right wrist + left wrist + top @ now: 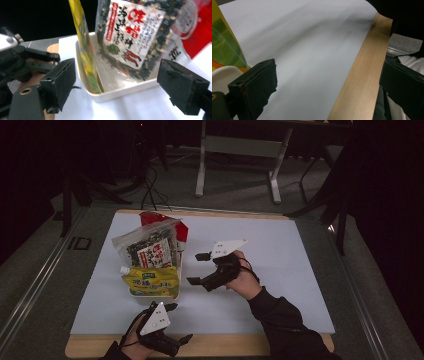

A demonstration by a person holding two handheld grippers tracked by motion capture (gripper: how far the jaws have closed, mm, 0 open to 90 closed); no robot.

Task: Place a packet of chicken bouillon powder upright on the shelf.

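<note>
Three packs upright in white tray [176, 292]: yellow pouch [150, 281], seaweed bag [150, 247], red pack [181, 232]; right claw [199, 268] wide, left claw [178, 322] wide, both empty.

Your red foil packet [181, 231] mostly hidden behind the clear seaweed bag [150, 246], yellow spouted pouch [83, 37] cut off at the top edge, its print unreadable, cream plastic tray [223, 77] cropped.

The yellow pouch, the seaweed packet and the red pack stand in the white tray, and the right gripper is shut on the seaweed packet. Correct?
Not quite. The right gripper is open, its jaws apart and clear of the seaweed packet, as the right gripper view shows. The yellow pouch and red pack do stand in the white tray.
</note>
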